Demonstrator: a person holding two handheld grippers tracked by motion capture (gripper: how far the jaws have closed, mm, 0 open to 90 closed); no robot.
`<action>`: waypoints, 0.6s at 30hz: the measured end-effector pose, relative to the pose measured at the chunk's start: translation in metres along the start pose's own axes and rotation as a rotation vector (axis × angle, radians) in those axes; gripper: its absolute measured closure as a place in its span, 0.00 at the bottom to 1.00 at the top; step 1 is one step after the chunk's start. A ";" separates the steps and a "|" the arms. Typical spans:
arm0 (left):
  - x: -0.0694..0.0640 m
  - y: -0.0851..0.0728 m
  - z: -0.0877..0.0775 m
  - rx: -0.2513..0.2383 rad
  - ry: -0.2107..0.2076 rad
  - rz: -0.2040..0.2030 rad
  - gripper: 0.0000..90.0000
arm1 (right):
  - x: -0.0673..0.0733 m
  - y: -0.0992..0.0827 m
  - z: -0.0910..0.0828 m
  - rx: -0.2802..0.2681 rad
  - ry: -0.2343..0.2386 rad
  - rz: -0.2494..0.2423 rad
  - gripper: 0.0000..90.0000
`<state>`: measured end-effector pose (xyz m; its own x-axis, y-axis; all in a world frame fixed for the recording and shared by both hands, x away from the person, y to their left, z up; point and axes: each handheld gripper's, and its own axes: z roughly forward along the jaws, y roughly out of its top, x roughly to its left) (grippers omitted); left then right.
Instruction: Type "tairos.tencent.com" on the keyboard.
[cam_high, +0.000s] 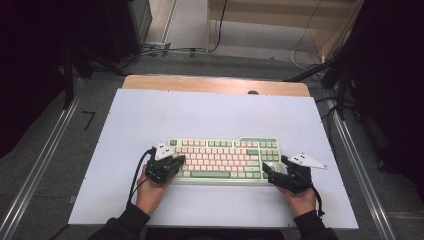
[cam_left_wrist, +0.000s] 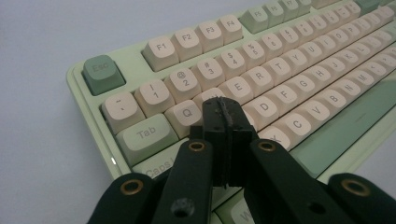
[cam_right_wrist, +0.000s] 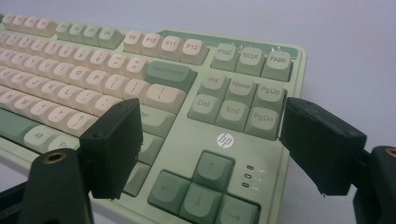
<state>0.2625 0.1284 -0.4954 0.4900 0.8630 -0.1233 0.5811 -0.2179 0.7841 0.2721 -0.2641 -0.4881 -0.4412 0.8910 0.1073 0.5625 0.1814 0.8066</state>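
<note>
A pale green keyboard (cam_high: 222, 159) with cream and green keys lies on the white table top, near the front. My left gripper (cam_high: 180, 161) sits at its left end, jaws shut with nothing between them. In the left gripper view the closed tips (cam_left_wrist: 225, 108) hover over the keys just right of the Q key (cam_left_wrist: 186, 113). My right gripper (cam_high: 266, 167) rests at the keyboard's right end, open. In the right gripper view its two pads stand wide apart over the arrow keys (cam_right_wrist: 198, 186) and the logo (cam_right_wrist: 225, 139), and my right gripper (cam_right_wrist: 210, 149) holds nothing.
The white board (cam_high: 150, 115) covers a wooden table (cam_high: 210, 82). Metal rails (cam_high: 40, 165) run along both sides. Cables (cam_high: 305, 47) trail on the floor beyond the far edge, beside dark stands. A person's hands (cam_high: 150, 195) enter from the bottom.
</note>
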 end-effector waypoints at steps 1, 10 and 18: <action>0.000 0.000 0.000 0.001 -0.002 -0.003 1.00 | 0.000 0.000 0.000 -0.001 0.000 0.000 0.21; 0.011 0.006 -0.025 -0.226 0.055 -0.105 0.42 | 0.000 0.000 0.000 -0.005 0.001 0.001 0.21; 0.016 0.003 -0.021 -0.195 0.080 -0.123 0.38 | 0.003 0.004 0.001 -0.021 0.009 -0.002 0.22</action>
<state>0.2590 0.1512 -0.4821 0.3655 0.9128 -0.1824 0.4933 -0.0238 0.8695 0.2734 -0.2605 -0.4853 -0.4486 0.8869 0.1105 0.5469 0.1747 0.8188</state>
